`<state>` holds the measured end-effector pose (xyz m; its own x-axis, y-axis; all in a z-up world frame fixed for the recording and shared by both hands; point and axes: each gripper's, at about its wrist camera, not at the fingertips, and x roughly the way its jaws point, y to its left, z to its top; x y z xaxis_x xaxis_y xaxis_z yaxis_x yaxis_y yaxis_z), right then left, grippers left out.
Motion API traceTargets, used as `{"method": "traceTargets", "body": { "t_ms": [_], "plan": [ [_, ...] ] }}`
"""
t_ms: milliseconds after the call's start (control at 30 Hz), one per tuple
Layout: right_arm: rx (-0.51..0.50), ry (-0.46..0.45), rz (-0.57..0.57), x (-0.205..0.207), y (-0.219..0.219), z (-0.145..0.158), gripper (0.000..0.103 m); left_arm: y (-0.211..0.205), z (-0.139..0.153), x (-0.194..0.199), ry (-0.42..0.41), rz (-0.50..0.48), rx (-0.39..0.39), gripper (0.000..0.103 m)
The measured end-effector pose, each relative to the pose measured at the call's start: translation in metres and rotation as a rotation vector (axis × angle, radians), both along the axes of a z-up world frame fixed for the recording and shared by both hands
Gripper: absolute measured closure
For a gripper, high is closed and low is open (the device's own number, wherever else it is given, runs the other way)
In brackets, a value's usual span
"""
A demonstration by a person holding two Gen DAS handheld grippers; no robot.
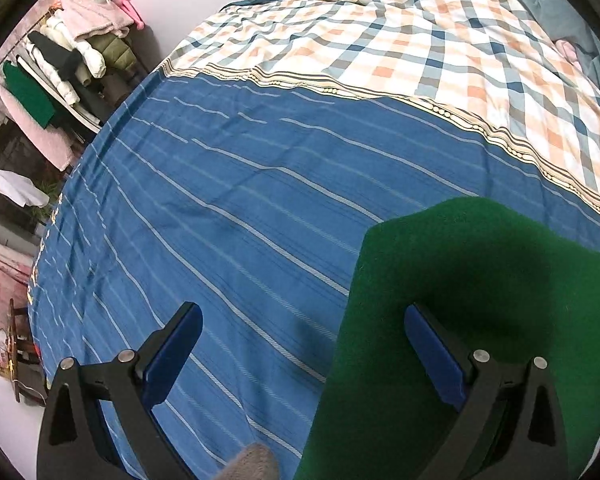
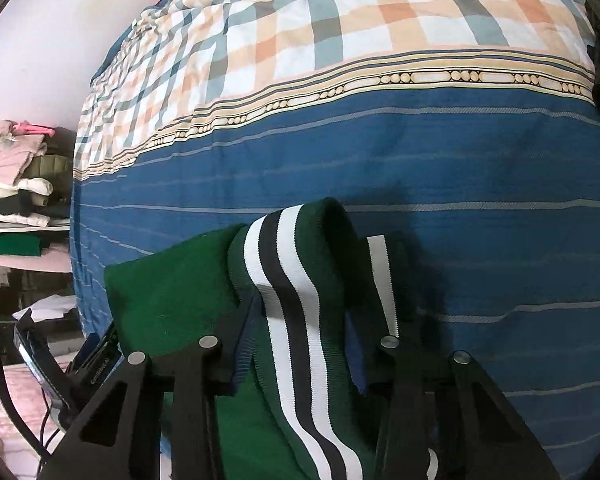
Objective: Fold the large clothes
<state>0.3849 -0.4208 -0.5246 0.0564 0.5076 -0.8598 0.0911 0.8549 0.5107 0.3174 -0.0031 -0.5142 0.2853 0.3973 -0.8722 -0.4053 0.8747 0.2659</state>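
A dark green garment lies on the blue striped sheet at the lower right of the left wrist view. My left gripper hangs wide open above the garment's left edge. One finger is over bare sheet, the other over the green cloth, and nothing is held. In the right wrist view the same green garment shows its ribbed band, striped white and navy. The band arches up between the fingers of my right gripper, whose pads press on both of its sides.
A checked quilt covers the far half of the bed. Stacked clothes sit on a rack beyond the bed's left edge, with a white wall behind. A grey fuzzy sleeve shows at the bottom edge. The other gripper's body sits at lower left.
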Motion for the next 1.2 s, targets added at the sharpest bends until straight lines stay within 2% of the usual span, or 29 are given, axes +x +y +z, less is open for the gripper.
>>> {"method": "traceTargets", "body": {
  "t_ms": [367,400,433,467,600,700,733,800,867,933,1000,1067,1100,1200],
  "plan": [
    [-0.020,0.031,0.022,0.007,0.006,-0.011,0.063,0.000,0.001,0.001,-0.001,-0.002,-0.003,0.000],
    [-0.025,0.029,0.023,0.007,0.007,-0.011,0.067,0.000,0.001,0.001,0.000,-0.001,-0.002,0.000],
    [-0.031,0.021,0.020,0.006,0.007,-0.010,0.094,0.000,0.001,0.001,0.002,-0.002,-0.003,0.000],
    [-0.050,0.015,0.022,0.005,0.008,-0.007,0.100,0.000,0.001,0.001,0.003,-0.002,-0.006,0.000],
    [-0.118,-0.113,-0.018,-0.002,-0.001,0.030,0.101,0.004,0.014,-0.001,-0.001,0.009,-0.064,0.000],
    [-0.114,-0.154,-0.088,-0.002,-0.019,0.050,0.101,0.006,0.025,-0.007,-0.021,0.012,-0.085,0.000],
    [-0.135,-0.162,-0.093,-0.001,-0.020,0.051,0.101,0.006,0.024,-0.009,-0.015,0.009,-0.084,0.000],
    [-0.171,-0.127,-0.078,0.007,-0.017,0.034,0.101,0.006,0.018,-0.014,0.016,0.008,-0.079,0.000],
    [-0.190,-0.048,-0.049,0.014,-0.008,0.004,0.100,0.008,0.015,-0.024,0.036,0.014,-0.087,0.000],
    [-0.159,0.038,0.002,0.019,-0.001,-0.015,0.098,0.015,0.018,-0.044,0.041,0.029,-0.084,0.000],
    [-0.113,0.056,-0.002,0.017,-0.008,-0.006,0.088,0.026,0.022,-0.071,0.049,0.059,-0.062,0.000],
    [-0.065,0.048,0.004,0.007,-0.020,0.011,0.065,0.040,0.018,-0.098,0.073,0.102,-0.041,0.000],
    [-0.051,0.050,-0.004,-0.004,-0.030,0.021,0.062,0.049,0.011,-0.115,0.101,0.136,-0.030,0.000],
    [-0.019,0.090,-0.039,-0.047,-0.056,0.038,0.061,0.068,-0.023,-0.159,0.201,0.220,-0.035,0.000]
  ]
}}
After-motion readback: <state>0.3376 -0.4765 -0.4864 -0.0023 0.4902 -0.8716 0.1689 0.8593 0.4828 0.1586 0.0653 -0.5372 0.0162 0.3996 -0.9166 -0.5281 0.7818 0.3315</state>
